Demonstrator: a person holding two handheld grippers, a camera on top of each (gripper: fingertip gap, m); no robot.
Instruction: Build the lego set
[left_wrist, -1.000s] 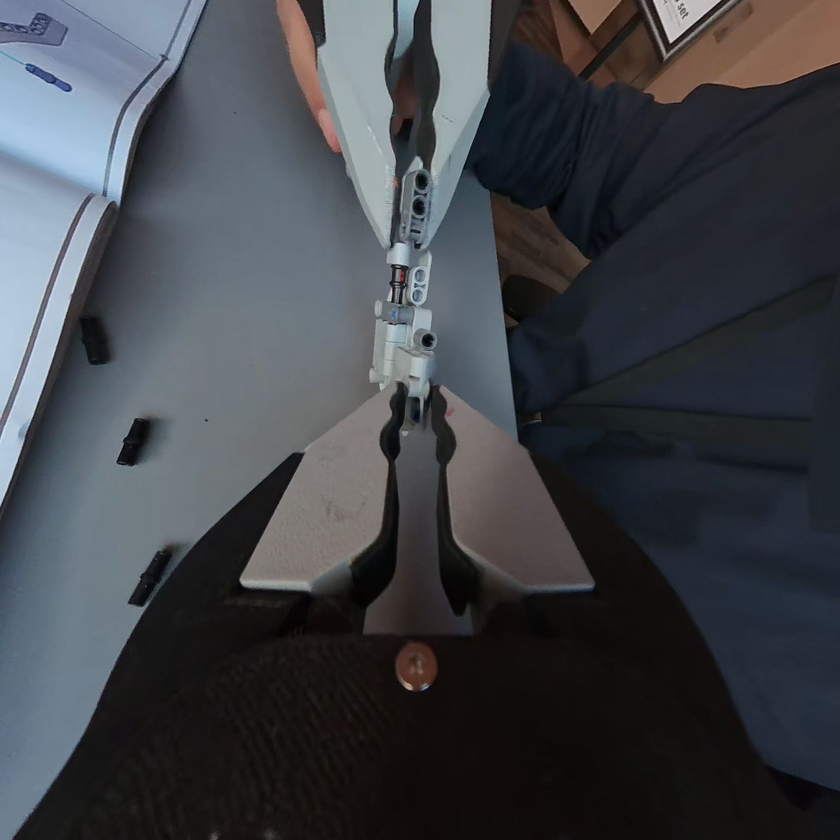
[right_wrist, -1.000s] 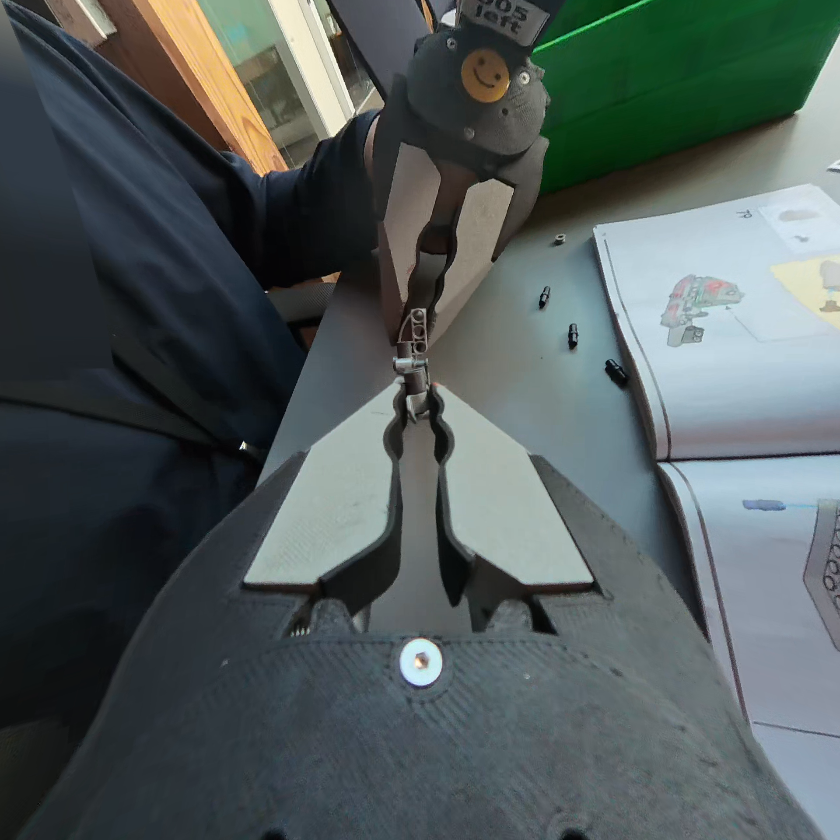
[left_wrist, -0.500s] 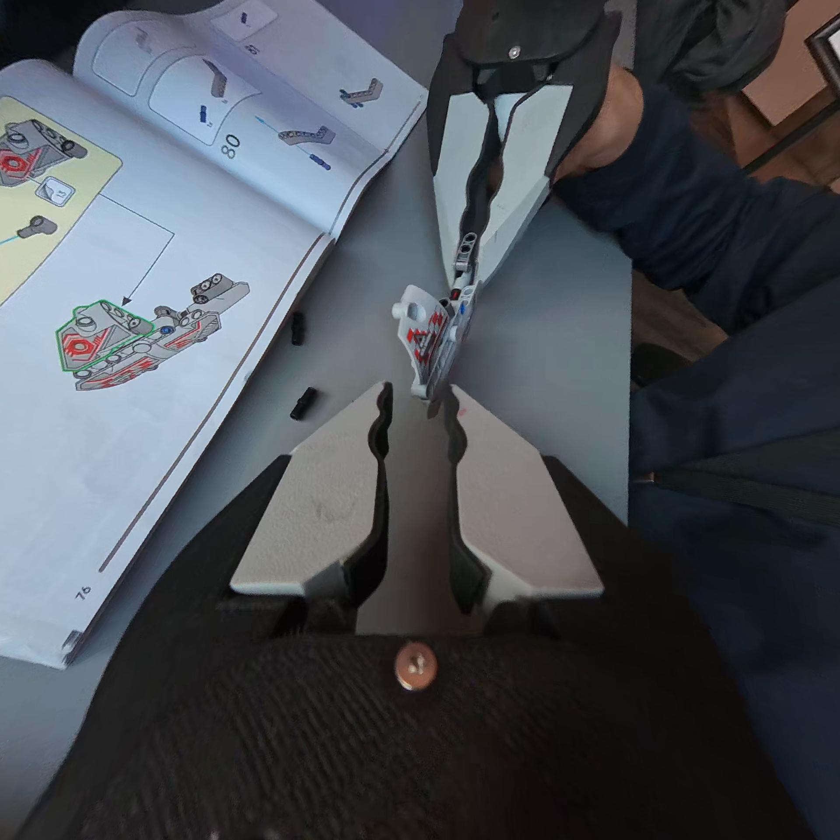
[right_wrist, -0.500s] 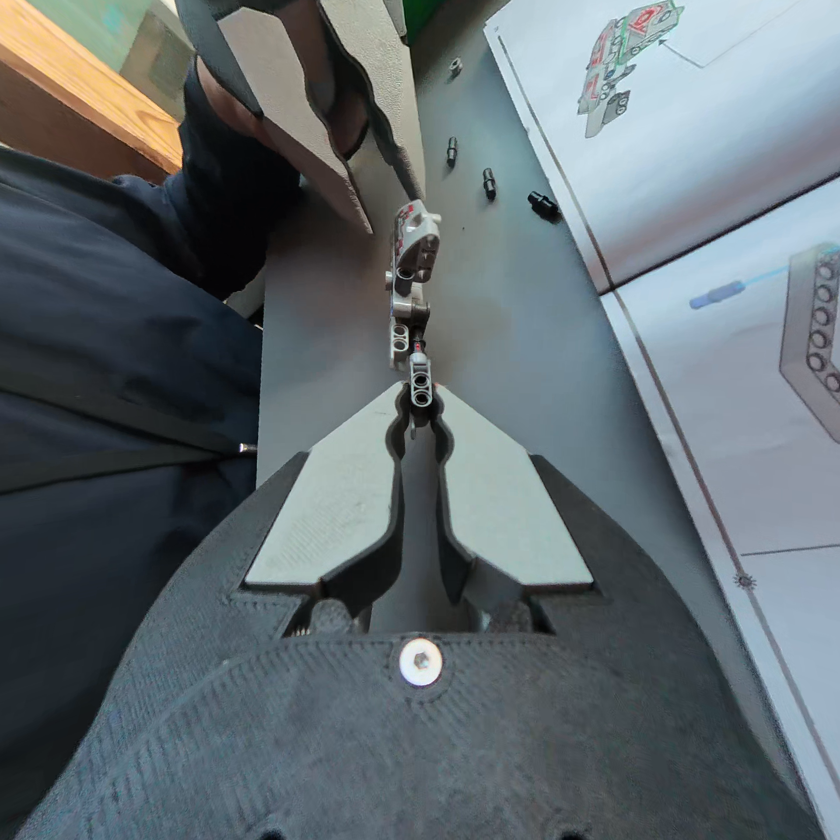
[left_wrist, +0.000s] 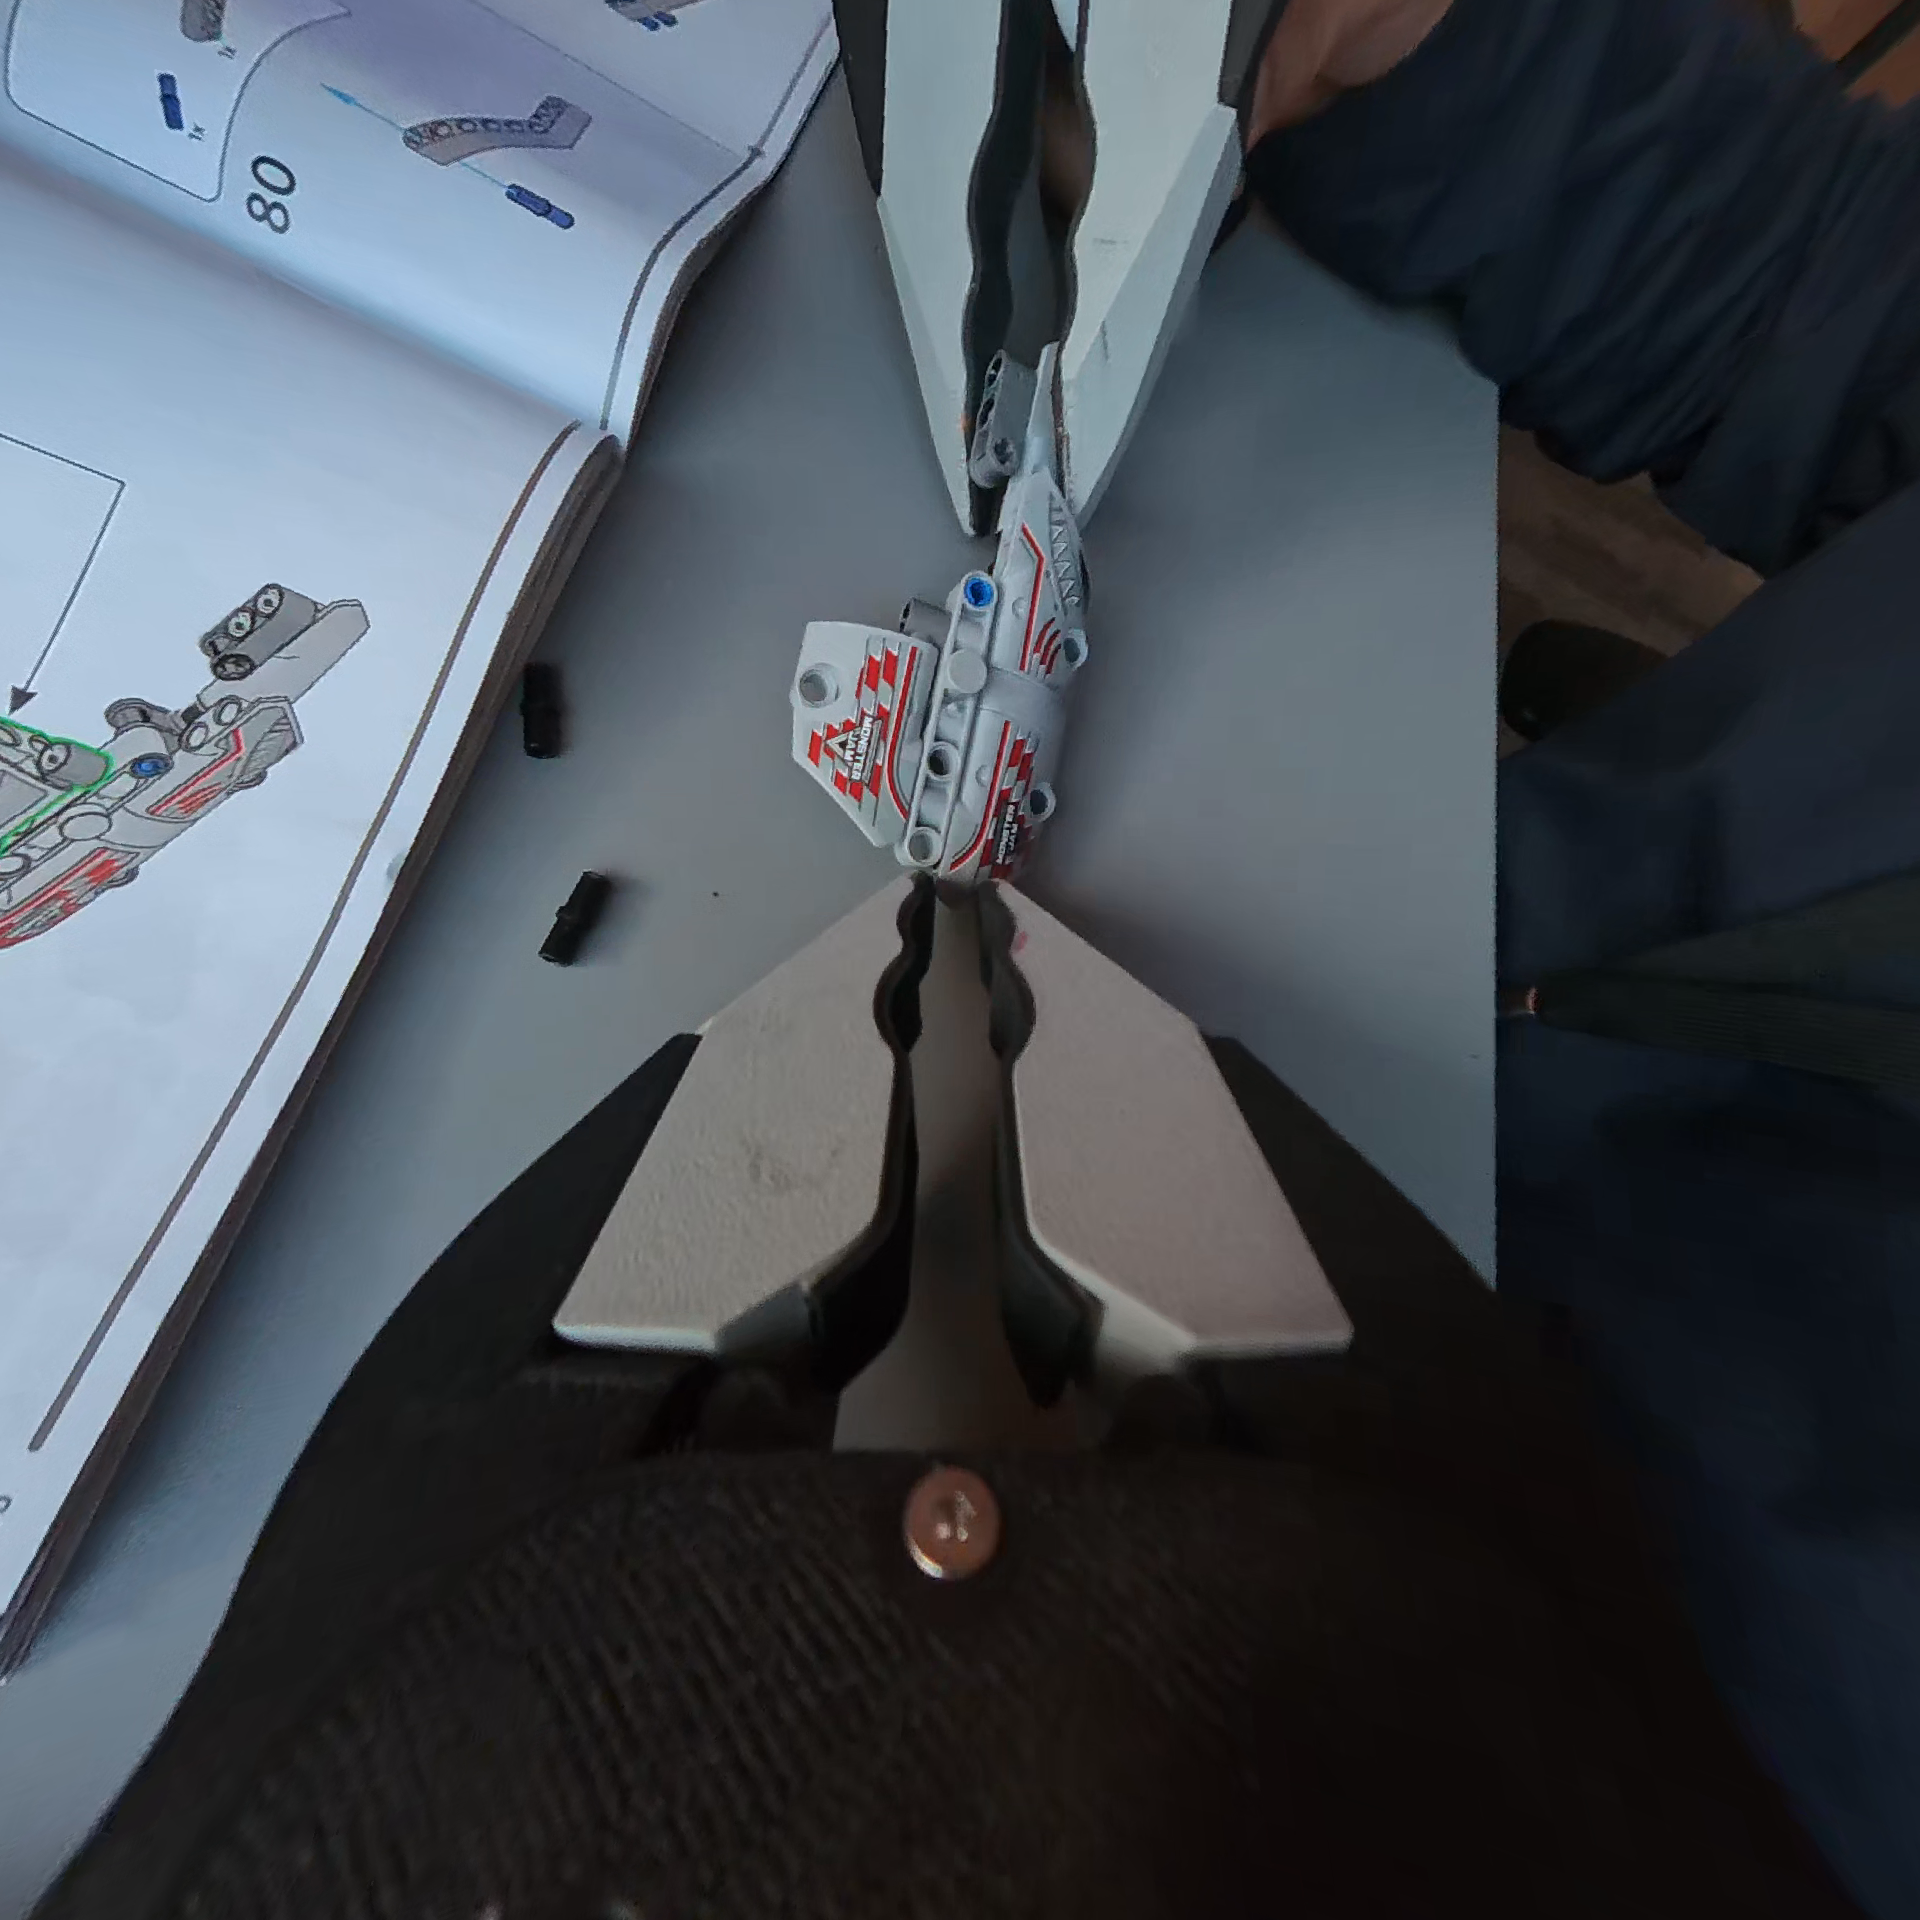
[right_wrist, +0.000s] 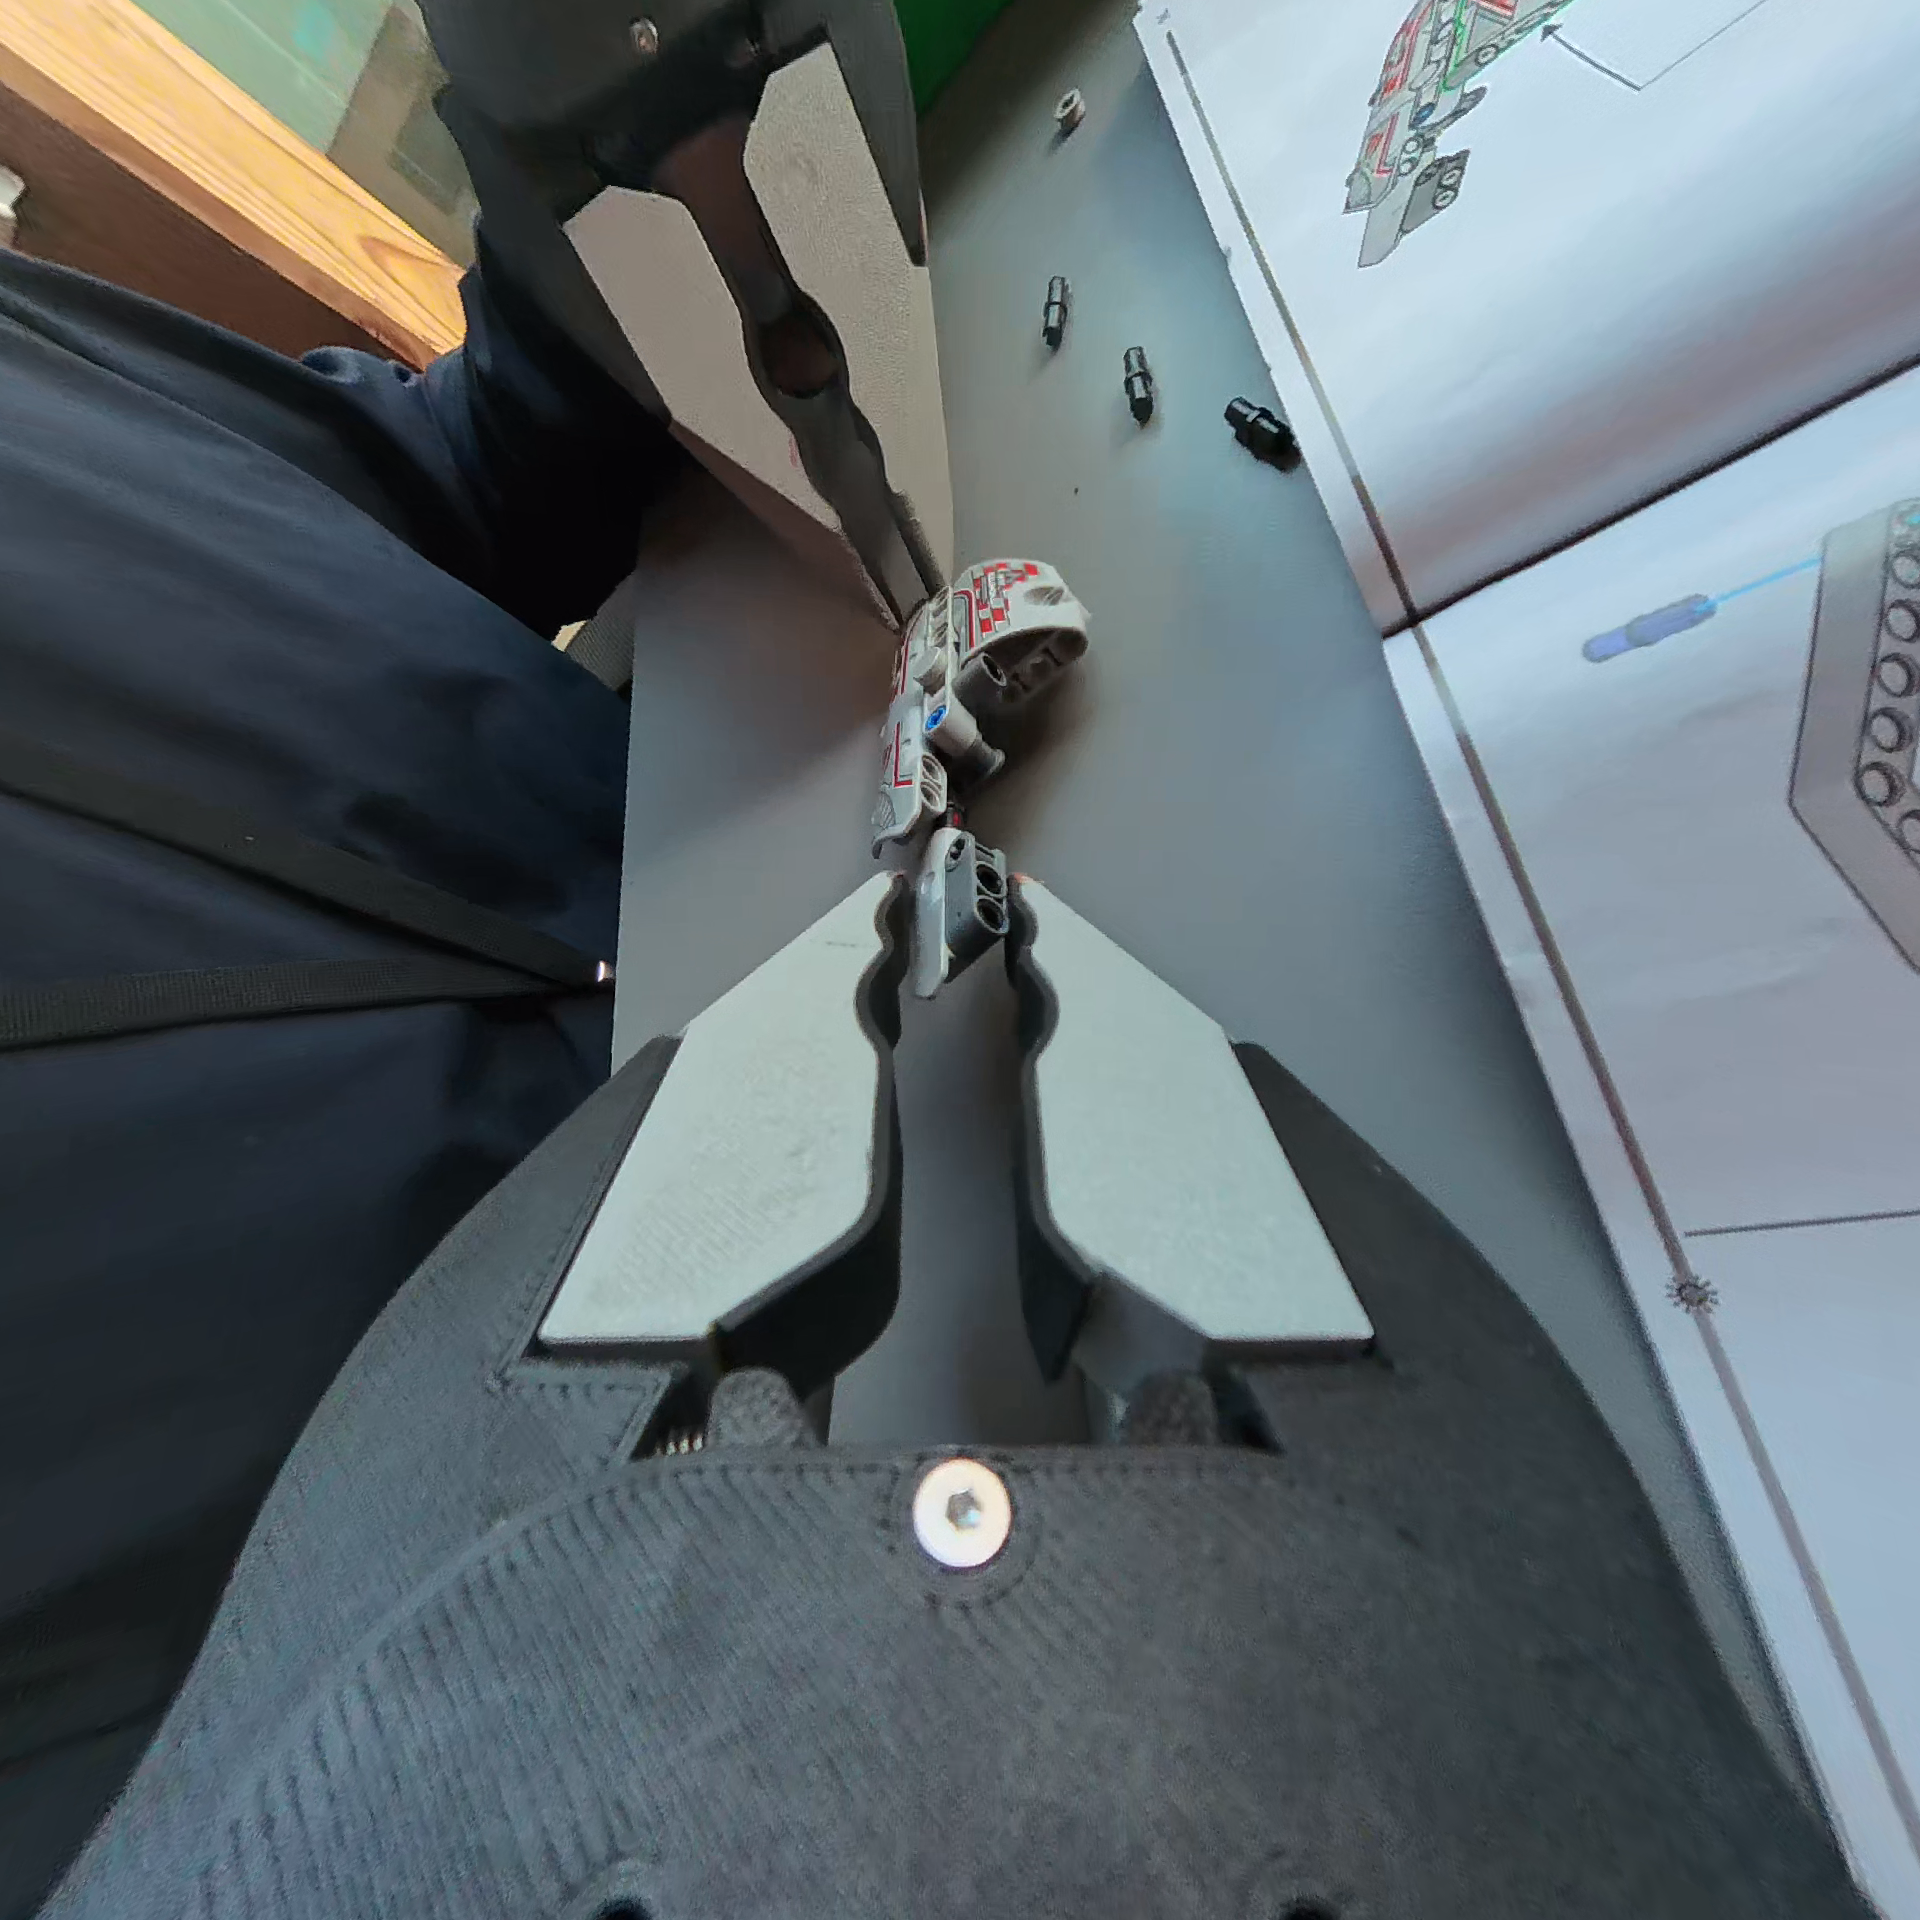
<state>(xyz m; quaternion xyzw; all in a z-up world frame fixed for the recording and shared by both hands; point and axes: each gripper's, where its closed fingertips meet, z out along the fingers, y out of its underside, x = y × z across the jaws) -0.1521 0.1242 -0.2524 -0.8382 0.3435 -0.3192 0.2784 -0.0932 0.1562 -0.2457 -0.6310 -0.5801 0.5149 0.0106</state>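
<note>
A grey lego assembly (left_wrist: 935, 727) with red-stickered panels hangs low over the grey table (left_wrist: 1268, 748), stretched between my two grippers. My left gripper (left_wrist: 956, 902) is nearly closed and pinches the assembly's near end. My right gripper (left_wrist: 1023, 488) comes in from the top of the left wrist view and holds the far end. In the right wrist view the assembly (right_wrist: 966, 675) lies ahead. My right gripper (right_wrist: 961, 906) is shut on its dark grey connector block (right_wrist: 977, 902). My left gripper (right_wrist: 914, 597) grips the assembly's far tip.
An open instruction booklet (left_wrist: 260, 436) lies left of the assembly and also shows in the right wrist view (right_wrist: 1662, 343). Loose black pins (left_wrist: 542, 709) (left_wrist: 574, 918) (right_wrist: 1138, 384) lie between booklet and assembly. The table edge (left_wrist: 1496, 790) and the person's dark blue clothing are close. Across from one pair of fingers to the other is roughly 8 cm.
The assembly has turned so its stickered panels face the left camera. My left gripper, open half a second ago, has closed on its end. Both grippers have moved in closer.
</note>
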